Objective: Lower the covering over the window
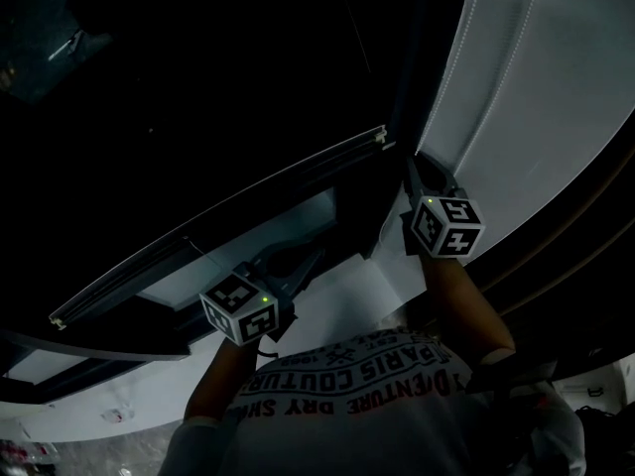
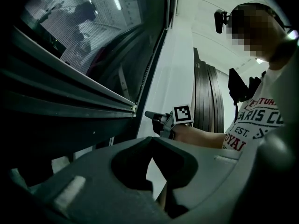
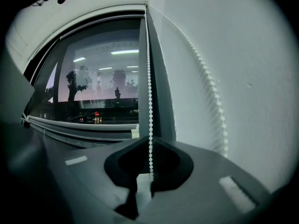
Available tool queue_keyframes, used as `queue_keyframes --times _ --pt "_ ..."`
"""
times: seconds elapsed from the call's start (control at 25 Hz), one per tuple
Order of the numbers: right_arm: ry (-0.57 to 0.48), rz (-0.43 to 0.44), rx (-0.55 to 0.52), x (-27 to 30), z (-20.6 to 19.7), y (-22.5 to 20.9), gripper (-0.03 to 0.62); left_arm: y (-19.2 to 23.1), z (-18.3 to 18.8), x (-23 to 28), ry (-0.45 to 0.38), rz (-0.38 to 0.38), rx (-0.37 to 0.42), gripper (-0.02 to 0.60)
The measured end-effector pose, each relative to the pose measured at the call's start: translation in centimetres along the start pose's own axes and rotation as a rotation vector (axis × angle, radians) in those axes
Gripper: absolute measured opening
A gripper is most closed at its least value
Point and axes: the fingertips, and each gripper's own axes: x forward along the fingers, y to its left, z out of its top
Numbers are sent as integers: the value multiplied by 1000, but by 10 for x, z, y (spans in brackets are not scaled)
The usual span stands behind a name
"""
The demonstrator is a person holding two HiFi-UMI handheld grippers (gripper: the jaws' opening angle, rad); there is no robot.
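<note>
Blind: one horizontal bottom bar (image 1: 218,228), set low across the dark window (image 3: 103,78). Bead chain (image 3: 149,78): two strands, seen only in the right gripper view. One strand runs into the right gripper (image 3: 150,141), jaws closed on it; the other hangs along the white wall (image 3: 252,55). Left gripper (image 2: 150,141): jaws closed, empty. Grippers: two.

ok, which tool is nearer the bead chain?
Right. The right tool is shut on the bead chain. The left tool, shut and empty, sits off to the side by the blind's bottom rail.
</note>
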Motion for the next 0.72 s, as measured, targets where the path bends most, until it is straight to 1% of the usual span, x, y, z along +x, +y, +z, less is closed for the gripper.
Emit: queue_keyframes --times 0.16,0.28,0.44,0.56,0.72 --pt "-13 45 -3 -12 0 12 18 -4 -6 -2 5 -12 -4 2" --pt "-22 93 -8 -32 0 25 23 -14 -8 -3 2 -39 -4 2" --pt "-50 168 11 -62 1 46 23 -33 -15 -8 12 -74 12 2" --pt "-48 239 31 -90 -2 68 23 -52 -23 -18 30 -95 15 2" --pt "-17 306 -26 -125 -9 94 21 -77 -26 -28 30 -131 44 2"
